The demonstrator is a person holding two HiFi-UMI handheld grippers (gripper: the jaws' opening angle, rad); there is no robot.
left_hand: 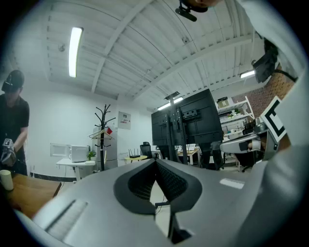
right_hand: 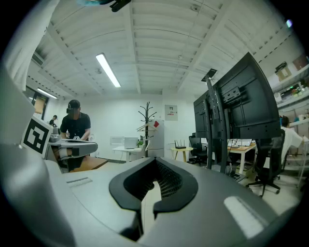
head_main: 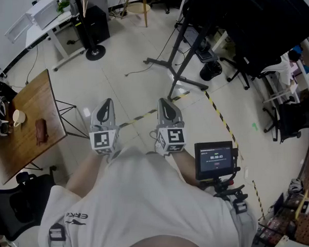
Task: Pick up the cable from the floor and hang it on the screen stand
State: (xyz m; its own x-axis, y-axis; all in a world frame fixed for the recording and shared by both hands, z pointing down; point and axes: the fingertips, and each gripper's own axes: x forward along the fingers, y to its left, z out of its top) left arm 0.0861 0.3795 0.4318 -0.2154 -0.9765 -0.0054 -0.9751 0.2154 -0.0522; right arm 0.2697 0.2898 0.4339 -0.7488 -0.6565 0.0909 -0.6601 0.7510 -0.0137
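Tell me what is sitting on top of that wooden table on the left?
On the wooden table sit a pale cup and a small brown object. The table's left end runs out of frame, so anything there is unseen.

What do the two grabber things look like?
The left gripper and right gripper are grey pointed shells with black ribbed pads inside. Each carries a white cube with black square markers. The person wears a white shirt.
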